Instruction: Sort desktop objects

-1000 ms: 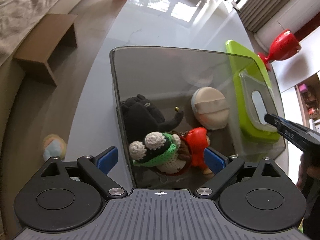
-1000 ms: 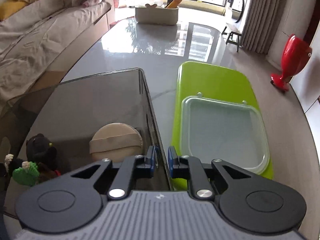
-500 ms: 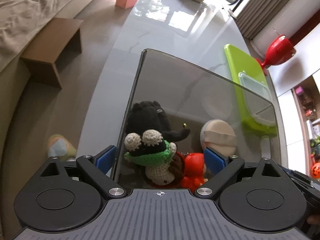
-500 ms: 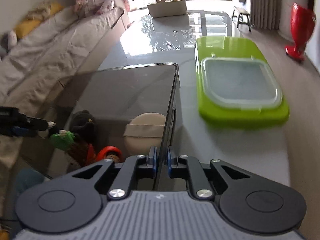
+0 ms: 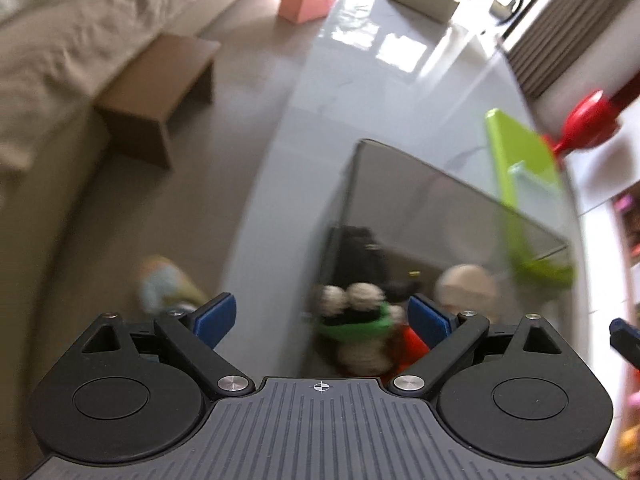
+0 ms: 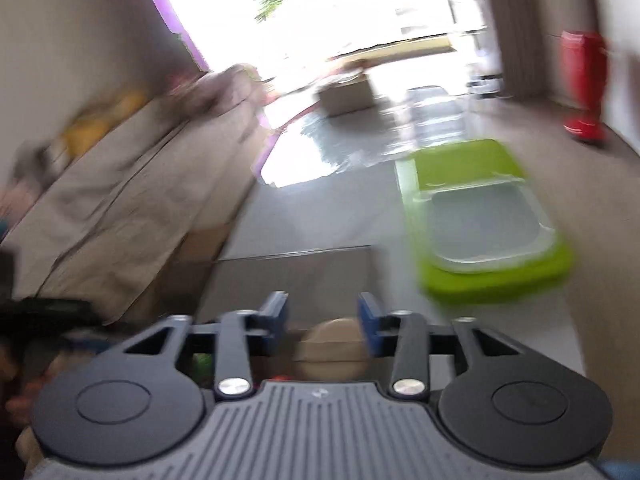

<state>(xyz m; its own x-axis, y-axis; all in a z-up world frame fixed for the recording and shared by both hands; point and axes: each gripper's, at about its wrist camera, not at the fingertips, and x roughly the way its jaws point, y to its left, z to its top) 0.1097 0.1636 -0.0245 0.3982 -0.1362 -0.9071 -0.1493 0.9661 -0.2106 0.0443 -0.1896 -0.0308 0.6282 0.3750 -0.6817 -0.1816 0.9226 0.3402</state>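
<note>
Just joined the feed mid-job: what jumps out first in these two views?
The smoky transparent bin on the grey table, holding crochet toys and a beige round pad. Right of it lies a lime-green tray carrying a clear lid. The right gripper has just opened, nothing between its fingers.

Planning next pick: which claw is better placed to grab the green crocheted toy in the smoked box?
Left, likely. The left claw is open with the green crocheted toy between its fingers; the right claw faces the round beige puff.

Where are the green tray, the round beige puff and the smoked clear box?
green tray point(image 6: 464, 160): right wrist view, bare far end of its top.
round beige puff point(image 5: 466, 286): left wrist view, middle of its face.
smoked clear box point(image 5: 440, 196): left wrist view, far wall.
</note>
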